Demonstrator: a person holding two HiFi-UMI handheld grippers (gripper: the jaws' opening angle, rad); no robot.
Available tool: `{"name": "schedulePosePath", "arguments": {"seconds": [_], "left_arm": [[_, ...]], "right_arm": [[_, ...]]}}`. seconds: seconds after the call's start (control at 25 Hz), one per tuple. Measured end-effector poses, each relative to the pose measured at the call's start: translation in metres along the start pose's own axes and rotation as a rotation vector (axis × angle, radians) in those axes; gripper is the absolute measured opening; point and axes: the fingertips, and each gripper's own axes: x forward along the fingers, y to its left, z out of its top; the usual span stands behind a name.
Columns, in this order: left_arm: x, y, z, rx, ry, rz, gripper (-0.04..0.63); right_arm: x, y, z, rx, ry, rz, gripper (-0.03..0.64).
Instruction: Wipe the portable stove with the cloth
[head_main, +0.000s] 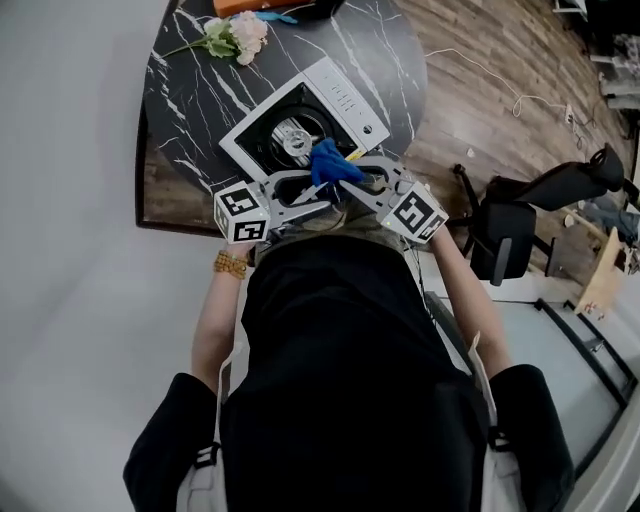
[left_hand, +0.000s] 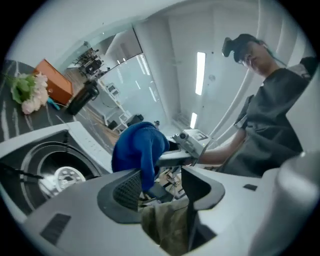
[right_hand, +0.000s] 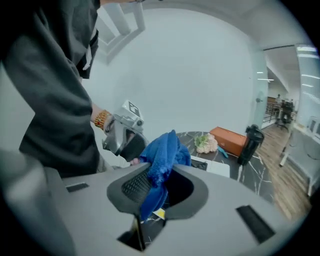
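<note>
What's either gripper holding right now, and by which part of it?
The right gripper pinches the blue cloth mid-fold, bunch above, tail below. The left gripper is open, holding nothing.

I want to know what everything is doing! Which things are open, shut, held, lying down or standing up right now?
right gripper: jaws shut on the blue cloth.
blue cloth: bunched up, hanging from those jaws.
left gripper: jaws apart, gripping nothing.
portable stove: lying flat, top bare.
flowers: lying on the table.
black bottle: standing upright.
</note>
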Motion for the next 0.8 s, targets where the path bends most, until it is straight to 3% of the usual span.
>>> {"name": "schedulePosePath", "arguments": {"seconds": [0.08, 0.2, 0.32, 0.4, 0.48, 0.64, 0.8], "left_arm": [[-0.019, 0.035, -0.009, -0.016, 0.045, 0.182, 0.233], [-0.044, 0.076, -0.040, -0.014, 0.200, 0.453, 0.233], [-0.048, 0.095, -0.076, 0.010, 0.380, 0.610, 0.230], [-0.046, 0.104, -0.100, 0.060, 0.513, 0.679, 0.222], [-0.043, 0.114, -0.115, 0.086, 0.572, 0.729, 0.158], [-0.034, 0.120, -0.117, -0.038, 0.470, 0.730, 0.069], [-0.035, 0.119, -0.115, -0.056, 0.410, 0.728, 0.064]], "right_arm": [[-0.005, -0.036, -0.026, 0.026, 0.091, -0.118, 0.060], [-0.021, -0.092, -0.079, 0.007, 0.299, -0.278, 0.060], [-0.011, -0.132, -0.120, -0.012, 0.478, -0.261, 0.060], [0.007, -0.140, -0.143, -0.006, 0.573, -0.195, 0.060], [0.018, -0.138, -0.159, 0.019, 0.618, -0.159, 0.058], [0.005, -0.122, -0.170, 0.107, 0.569, -0.228, 0.054], [-0.001, -0.094, -0.179, 0.199, 0.509, -0.347, 0.051]]}}
